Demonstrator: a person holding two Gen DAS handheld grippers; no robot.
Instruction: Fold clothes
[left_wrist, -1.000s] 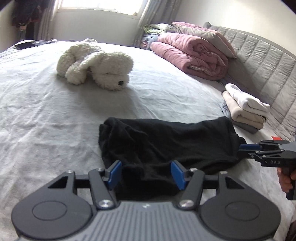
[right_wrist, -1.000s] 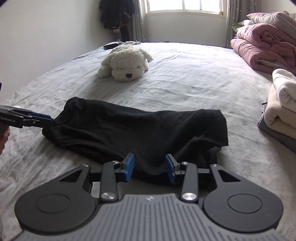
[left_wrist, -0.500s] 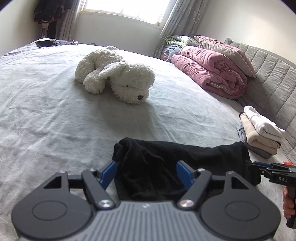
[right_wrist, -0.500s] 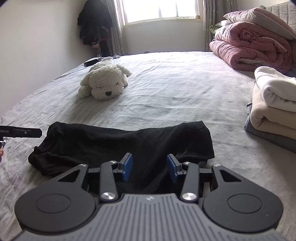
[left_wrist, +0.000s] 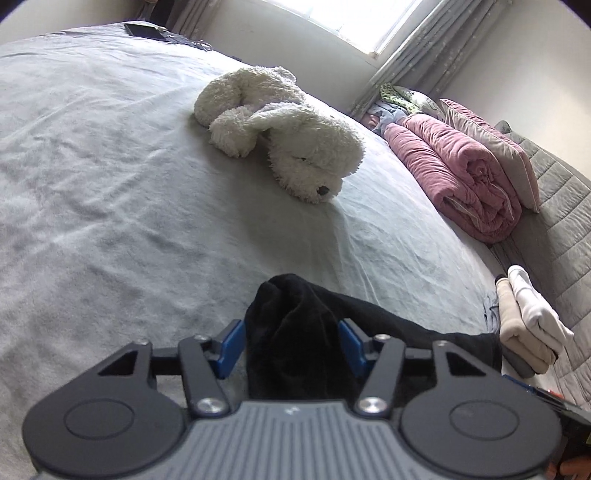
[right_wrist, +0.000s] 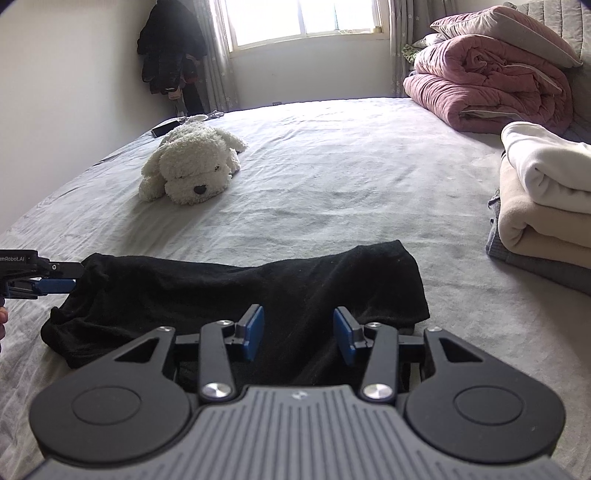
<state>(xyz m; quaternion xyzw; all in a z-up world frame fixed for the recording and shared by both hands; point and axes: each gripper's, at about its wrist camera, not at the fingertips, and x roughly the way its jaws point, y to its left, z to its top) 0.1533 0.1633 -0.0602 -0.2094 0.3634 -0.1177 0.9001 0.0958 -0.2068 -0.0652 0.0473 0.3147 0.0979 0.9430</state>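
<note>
While the grey bed sheet (right_wrist: 332, 177) spreads wrinkled across most of what I see, a bright window (right_wrist: 303, 18) with curtains sits at the far wall and dark clothing (right_wrist: 170, 44) hangs in the corner beside it. A white plush dog (right_wrist: 192, 166) lies on the sheet well beyond the garment, a rolled pink quilt (right_wrist: 487, 92) is piled near the padded headboard (left_wrist: 554, 221), and a stack of folded cream and white clothes (right_wrist: 543, 199) sits at the right, near the garment's right end. The black garment (right_wrist: 236, 295) lies bunched in a long band across the bed in front of me. My left gripper (left_wrist: 291, 341) has its jaws spread wide with a raised hump of the black cloth between them, not pinched. My right gripper (right_wrist: 298, 334) is likewise wide, hovering over the garment's near edge. Nothing blocks either view beyond the grippers' own bodies.
</note>
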